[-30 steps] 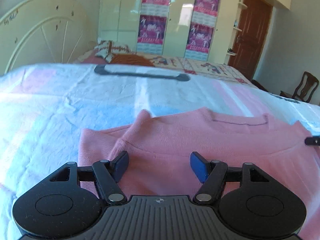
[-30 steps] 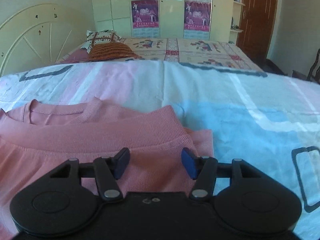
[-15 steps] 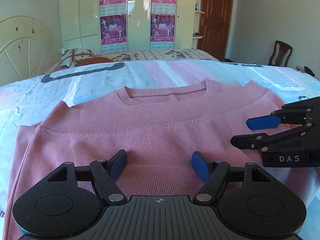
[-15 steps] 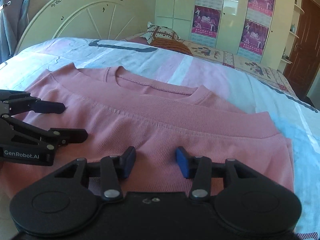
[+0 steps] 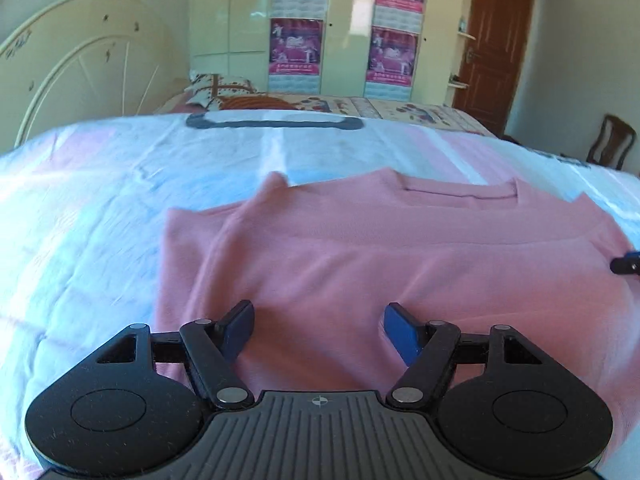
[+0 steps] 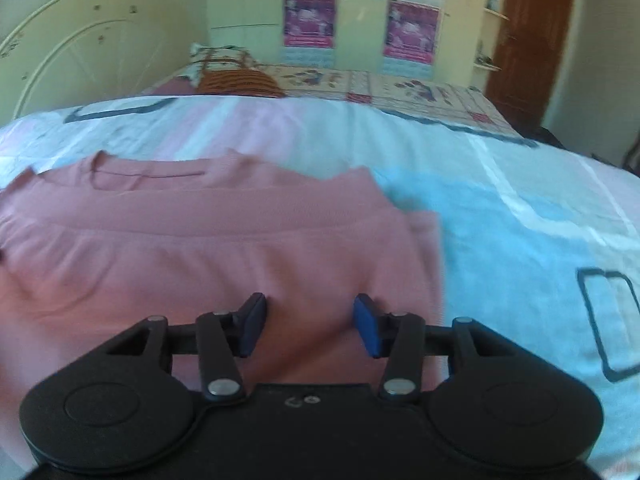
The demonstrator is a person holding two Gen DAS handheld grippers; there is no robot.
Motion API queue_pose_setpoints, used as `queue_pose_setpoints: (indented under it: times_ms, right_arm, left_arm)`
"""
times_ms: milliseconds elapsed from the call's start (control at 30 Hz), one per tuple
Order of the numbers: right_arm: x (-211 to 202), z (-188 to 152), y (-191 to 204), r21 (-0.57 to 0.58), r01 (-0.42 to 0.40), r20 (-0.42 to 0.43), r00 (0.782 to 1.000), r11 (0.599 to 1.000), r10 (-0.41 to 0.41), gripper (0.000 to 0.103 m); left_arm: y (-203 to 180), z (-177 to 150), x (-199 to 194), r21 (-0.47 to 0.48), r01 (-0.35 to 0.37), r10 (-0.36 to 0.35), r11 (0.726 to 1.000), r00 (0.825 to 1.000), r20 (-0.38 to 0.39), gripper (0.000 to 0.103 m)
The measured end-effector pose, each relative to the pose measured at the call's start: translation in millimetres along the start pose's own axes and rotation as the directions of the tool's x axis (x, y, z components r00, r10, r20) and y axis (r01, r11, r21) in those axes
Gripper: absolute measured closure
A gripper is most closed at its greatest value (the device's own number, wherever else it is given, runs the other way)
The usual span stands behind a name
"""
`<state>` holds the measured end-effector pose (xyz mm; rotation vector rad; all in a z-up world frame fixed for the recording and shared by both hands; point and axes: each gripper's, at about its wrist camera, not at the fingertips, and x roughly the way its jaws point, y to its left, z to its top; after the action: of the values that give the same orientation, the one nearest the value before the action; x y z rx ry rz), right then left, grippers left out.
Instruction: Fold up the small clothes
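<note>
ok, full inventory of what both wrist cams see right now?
sweater: 1, pink, flat on the bedspread, neckline at the far end, sleeves tucked in
bedspread: 1, white with pink and blue bands and dark outlines, under the sweater
second bed: 1, patterned cover, behind
pillow: 1, patterned, at its head
headboard: 1, cream, far left
wardrobe: 1, cream, back wall
posters: 4, purple-pink, on wardrobe doors
door: 1, brown, far right
chair: 1, dark wood, right edge
left gripper: black, blue pads, open over the sweater
right gripper: same, open over the sweater
</note>
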<state>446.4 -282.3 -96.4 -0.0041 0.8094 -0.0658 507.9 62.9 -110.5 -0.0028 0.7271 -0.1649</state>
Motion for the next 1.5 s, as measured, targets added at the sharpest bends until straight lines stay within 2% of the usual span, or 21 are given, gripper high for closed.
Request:
queue_pose_setpoints:
  times_ms: [67,133,200,233,367,467,500,533,667,933,1033,1100,1200,1267,1400,1500]
  right_arm:
    - [-0.3,-2.5,-9.7,0.042,-0.032,0.004,0.999,0.999,0.031,0.057]
    - [-2.5,0.0,-1.2,0.021,-0.008,0.001,1.000,1.000,0.008,0.057]
    - [-16.6,2.5,8.3,0.035,-0.021,0.051,0.999,0.999,0.019,0.059]
    - [-27.8,3.1,15.8,0.027,-0.052,0.087,0.995,0.998,0.050,0.059]
    - [-55.1,-12.1,64.8,-0.125,-0.182,0.131,0.971,0.975,0.198,0.060]
    - [-55.5,-27.7,93.6,-0.228,-0.229,0.097,0.962,0.946,0.256,0.058]
    - [-48.8,-32.2,100.9,-0.248,-0.211,0.064,0.970,0.945,0.233,0.058]
    - [-41.6,-35.5,104.8,-0.254,-0.187,0.034,0.979,0.949,0.202,0.057]
    - [-42.8,-37.5,106.5,-0.220,-0.176,0.048,0.980,0.959,0.191,0.056]
    - [-43.4,-35.3,103.2,-0.231,-0.177,0.034,0.981,0.957,0.189,0.057]
    - [-49.2,-28.5,78.9,-0.154,-0.151,0.062,0.985,0.976,0.162,0.055]
    - [-48.5,-26.9,55.9,-0.104,-0.081,0.065,0.994,0.991,0.088,0.056]
    - [-34.7,-31.3,20.0,-0.033,-0.001,-0.005,1.000,0.999,0.001,0.057]
    - [-32.9,-34.0,7.5,0.002,-0.038,-0.002,0.999,0.999,0.038,0.058]
    - [-31.7,-32.2,19.9,-0.035,0.004,-0.009,1.000,0.999,-0.004,0.057]
    - [-55.5,-28.3,31.1,-0.003,-0.030,0.053,0.998,1.000,0.031,0.057]
  left_arm:
    - [1.0,-1.4,-0.5,0.031,-0.015,0.015,0.999,1.000,-0.003,0.032]
    - [-4.4,0.2,-4.1,0.030,-0.035,0.035,0.999,0.999,-0.002,0.032]
    - [-16.8,2.2,-17.4,0.035,-0.040,0.039,0.999,0.999,0.027,0.032]
    - [-24.8,2.1,-26.6,0.031,-0.016,0.014,0.999,0.998,0.055,0.032]
    - [-70.0,-7.4,-45.5,0.079,0.063,-0.070,0.995,0.994,0.087,0.032]
    - [-95.7,-15.6,-32.8,0.101,0.077,-0.079,0.992,0.997,0.023,0.032]
    - [-99.8,-19.2,-23.5,0.097,0.068,-0.066,0.993,0.998,-0.024,0.032]
    - [-103.0,-23.1,-21.0,0.106,0.052,-0.050,0.993,0.999,-0.019,0.031]
    - [-104.1,-22.0,-22.8,0.105,0.045,-0.043,0.993,0.999,-0.022,0.030]
    - [-98.4,-21.0,-27.7,0.099,0.029,-0.027,0.995,0.999,-0.023,0.028]
    - [-76.0,-19.9,-37.1,0.070,-0.024,0.024,0.997,1.000,0.000,0.028]
    - [-55.7,-23.7,-37.4,0.054,-0.056,0.057,0.997,0.998,-0.018,0.028]
    - [-31.3,-29.4,-37.4,0.029,-0.071,0.071,0.997,0.997,-0.026,0.028]
    - [-28.9,-30.0,-36.3,0.051,-0.102,0.103,0.994,0.994,-0.029,0.028]
    - [-32.1,-27.7,-40.9,0.026,-0.121,0.121,0.992,0.992,-0.031,0.028]
    - [-52.7,-31.8,-62.0,0.043,-0.065,0.065,0.997,0.998,0.008,0.028]
